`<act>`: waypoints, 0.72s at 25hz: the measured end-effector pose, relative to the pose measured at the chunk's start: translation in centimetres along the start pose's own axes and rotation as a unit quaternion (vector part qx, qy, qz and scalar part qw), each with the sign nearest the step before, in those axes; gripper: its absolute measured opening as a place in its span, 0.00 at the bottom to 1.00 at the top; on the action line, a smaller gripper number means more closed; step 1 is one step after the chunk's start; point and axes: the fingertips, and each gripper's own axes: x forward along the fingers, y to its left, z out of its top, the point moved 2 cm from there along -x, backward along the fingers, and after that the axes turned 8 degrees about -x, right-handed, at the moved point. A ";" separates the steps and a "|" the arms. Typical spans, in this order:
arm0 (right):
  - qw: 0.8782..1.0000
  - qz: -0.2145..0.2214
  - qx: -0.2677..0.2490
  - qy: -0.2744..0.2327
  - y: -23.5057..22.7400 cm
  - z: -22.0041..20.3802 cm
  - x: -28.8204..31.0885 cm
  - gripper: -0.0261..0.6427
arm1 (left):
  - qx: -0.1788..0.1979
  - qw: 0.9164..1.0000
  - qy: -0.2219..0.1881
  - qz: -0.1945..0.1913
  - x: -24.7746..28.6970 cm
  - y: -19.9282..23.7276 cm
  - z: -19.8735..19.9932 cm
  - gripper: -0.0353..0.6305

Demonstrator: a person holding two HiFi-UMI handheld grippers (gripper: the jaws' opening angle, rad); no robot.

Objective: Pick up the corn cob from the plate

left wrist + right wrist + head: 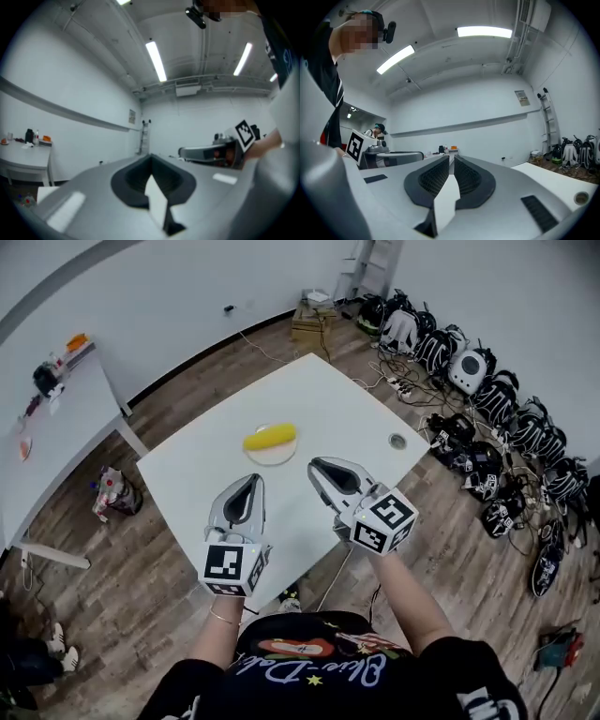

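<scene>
- Left hand-held gripper (251, 482): jaws together, nothing between them, held level over the near part of the desk (328, 395).
- Right hand-held gripper (317, 467): likewise closed on nothing, just beside the left one.
- Corn cob (270, 438): lying across the plate (273, 458) at mid-desk, just beyond both tips, untouched.
- No part of the pick done yet, by the look of it.
- Left to do — open one pair of jaws, reach over the plate, close on the cob, lift clear.

Open table (328, 399) all around the plate (271, 458)
</scene>
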 end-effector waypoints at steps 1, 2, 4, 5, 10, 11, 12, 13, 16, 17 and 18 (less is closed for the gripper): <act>1.000 0.014 -0.004 0.016 -0.9 -0.8 1.9 0.06 | -0.001 1.000 0.002 0.000 1.1 0.9 -0.1 0.05; 0.999 0.029 -0.010 0.036 -1.7 -1.6 3.6 0.06 | -0.002 1.000 0.004 0.003 2.2 1.7 -0.2 0.05; 0.994 0.062 -0.038 0.084 -3.2 -3.5 6.4 0.06 | -0.006 1.000 0.006 0.006 4.0 2.8 -0.6 0.05; 0.989 0.079 -0.061 0.108 -4.0 -4.3 7.6 0.06 | -0.007 1.000 0.004 0.005 4.8 3.1 -0.8 0.05; 0.940 0.191 -0.186 0.216 -7.1 -8.6 14.0 0.10 | 0.005 0.999 0.021 0.033 7.6 4.5 -2.3 0.05; 0.926 0.215 -0.199 0.238 -7.4 -9.6 15.1 0.14 | -0.002 0.999 0.026 0.039 7.8 4.7 -2.5 0.05; 0.912 0.239 -0.210 0.260 -7.6 -10.7 16.1 0.20 | -0.007 0.999 0.030 0.045 7.9 5.0 -2.7 0.05; 0.896 0.260 -0.222 0.283 -7.8 -11.9 17.1 0.23 | -0.009 0.998 0.033 0.050 8.0 5.3 -2.9 0.05; 0.840 0.310 -0.270 0.355 -9.0 -15.8 19.5 0.31 | -0.011 0.997 0.042 0.068 8.5 6.4 -3.3 0.05; 0.819 0.323 -0.287 0.378 -9.4 -17.0 20.0 0.37 | -0.015 0.996 0.045 0.074 8.7 6.8 -3.5 0.05; 0.800 0.337 -0.301 0.395 -9.7 -18.0 20.5 0.38 | -0.020 0.996 0.045 0.080 8.9 7.2 -3.7 0.05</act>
